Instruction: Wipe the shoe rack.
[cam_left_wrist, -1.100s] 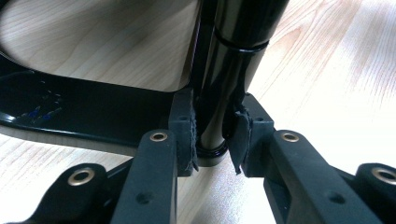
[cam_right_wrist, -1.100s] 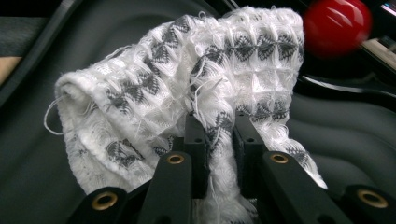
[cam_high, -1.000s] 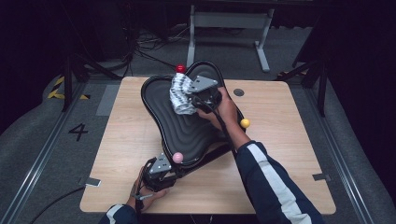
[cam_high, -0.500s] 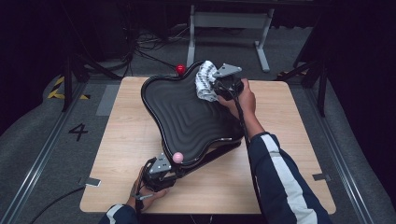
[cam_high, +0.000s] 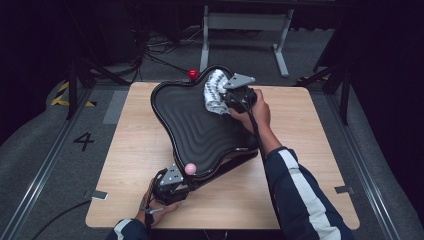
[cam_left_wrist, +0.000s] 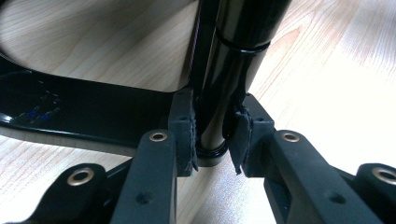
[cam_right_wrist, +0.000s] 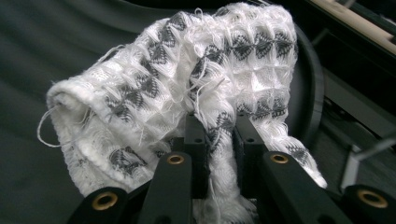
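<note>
High view, landmark: a black wavy-surfaced tray with a raised rim lies tilted on the wooden table, its near edge lifted off the tabletop; every place below is given from this tray.
Cloth: a white-and-grey woven cloth sits bunched on the tray's far lobe, just inside the rim and beside the red ball.
Right gripper: the right gripper reaches over the tray's far right edge, with the person's hand behind it and the striped sleeve running along the tray's right side.
Right gripper grip: in the right gripper view the two black jaws are drawn close and pinch a fold of the cloth; the rest of the cloth bulges above and to the left of them, over the dark tray surface.
Left gripper: the left gripper is at the tray's near corner, just under the pink ball.
Left gripper grip: in the left gripper view the jaws are nearly together and clamp a glossy black post under the tray, the pads pressed to both its sides, with the tabletop behind.
Red ball: a red ball stands at the tray's far rim, left of the cloth.
Floor: grey floor with a painted 4 lies well to the left of the tray.
</note>
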